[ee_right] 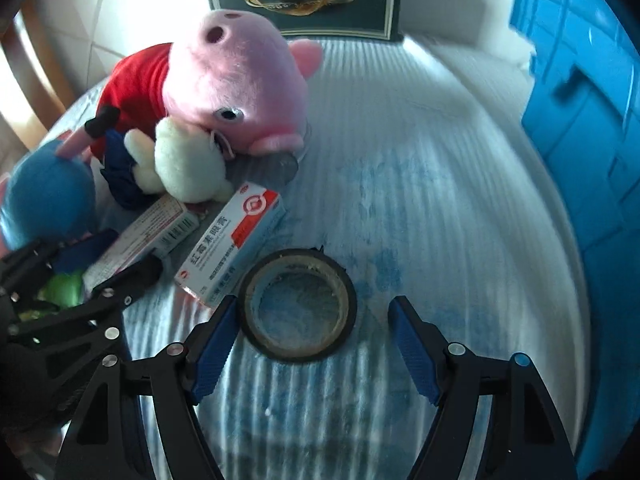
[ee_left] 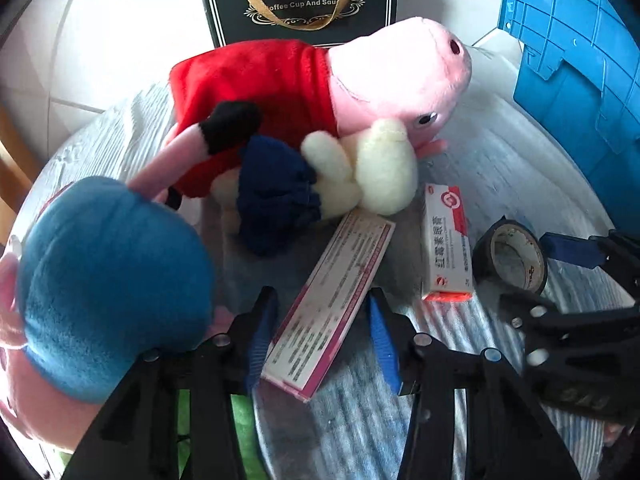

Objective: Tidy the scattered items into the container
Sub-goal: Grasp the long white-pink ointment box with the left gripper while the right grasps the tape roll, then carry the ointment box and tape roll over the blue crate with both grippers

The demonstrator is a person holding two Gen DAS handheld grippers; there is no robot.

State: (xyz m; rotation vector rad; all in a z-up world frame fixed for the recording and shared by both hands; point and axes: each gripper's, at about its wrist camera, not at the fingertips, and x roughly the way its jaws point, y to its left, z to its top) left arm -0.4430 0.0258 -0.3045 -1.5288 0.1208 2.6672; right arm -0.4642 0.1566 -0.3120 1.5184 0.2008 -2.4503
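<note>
Tape roll (ee_right: pixel 298 304) lies between the spread right claw (ee_right: pixel 310 344), medicine box (ee_right: pixel 232 242) touching; left claw (ee_left: pixel 320 340) spread around pink box (ee_left: pixel 332 304).

The left hand-held gripper (ee_left: pixel 322 332) was seen at the bottom centre of the left wrist view, its two black fingers, lined with blue pads (ee_left: pixel 260 336), spread apart and pointed forward and downward. The right hand-held gripper (ee_right: pixel 310 344) was shown at the bottom centre of the right wrist view, likewise held wide open, with blue pads (ee_right: pixel 212 352) facing each other. Each gripper was also caught in the other's view: the right at the right edge, the left at the lower left edge.
</note>
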